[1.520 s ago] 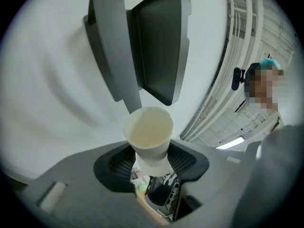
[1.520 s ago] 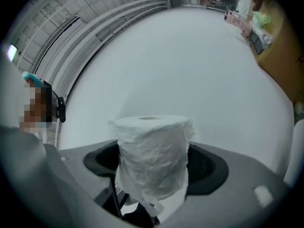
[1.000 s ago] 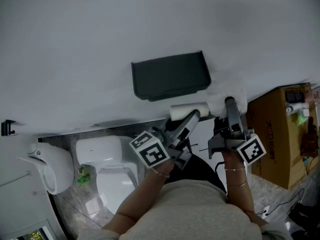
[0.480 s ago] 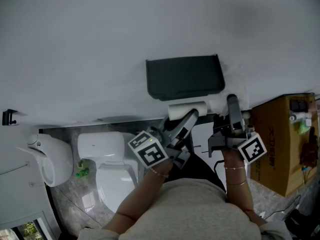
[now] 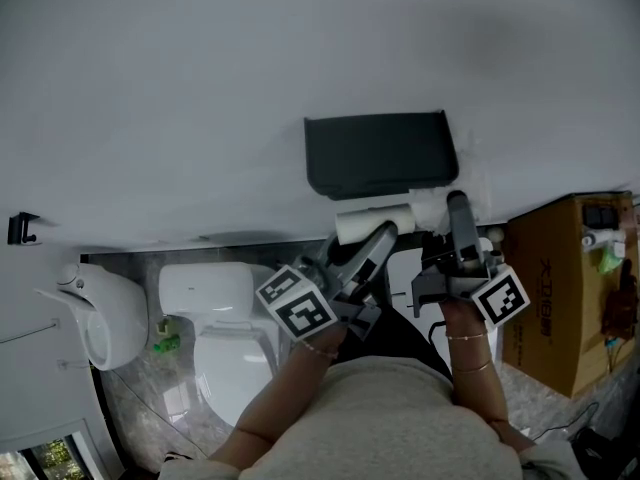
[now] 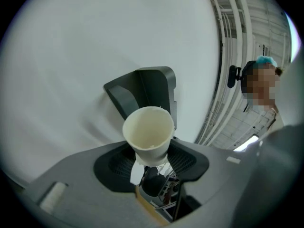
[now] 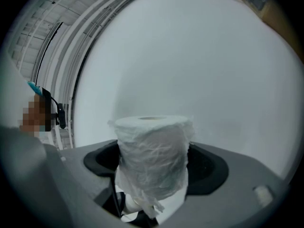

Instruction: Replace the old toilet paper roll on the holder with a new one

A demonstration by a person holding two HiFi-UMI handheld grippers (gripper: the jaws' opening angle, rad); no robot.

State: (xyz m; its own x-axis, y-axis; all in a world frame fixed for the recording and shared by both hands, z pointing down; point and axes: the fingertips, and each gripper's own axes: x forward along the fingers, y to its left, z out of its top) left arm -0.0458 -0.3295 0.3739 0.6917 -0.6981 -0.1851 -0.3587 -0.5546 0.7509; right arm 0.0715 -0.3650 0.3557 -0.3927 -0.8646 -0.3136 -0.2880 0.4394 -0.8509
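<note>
A dark grey holder (image 5: 380, 155) hangs on the white wall; in the left gripper view the holder (image 6: 142, 96) stands just behind the held tube. My left gripper (image 5: 385, 236) is shut on an empty cream cardboard tube (image 5: 372, 223), which lies just below the holder. Seen along the left gripper (image 6: 151, 163), the tube (image 6: 148, 134) shows its hollow end. My right gripper (image 5: 455, 208) is shut on a new white toilet paper roll (image 5: 430, 206) at the holder's lower right corner. The roll (image 7: 153, 153) fills the space between the right gripper (image 7: 154, 167) jaws.
A white toilet (image 5: 215, 328) stands below left, with another white fixture (image 5: 100, 333) further left. A cardboard box (image 5: 565, 288) with small items on top sits at the right. A black hook (image 5: 18, 228) is on the wall at far left.
In the head view the holder has shifted right and now sits directly above both grippers. Both grippers keep their hold and stay at about the same spot in the picture.
</note>
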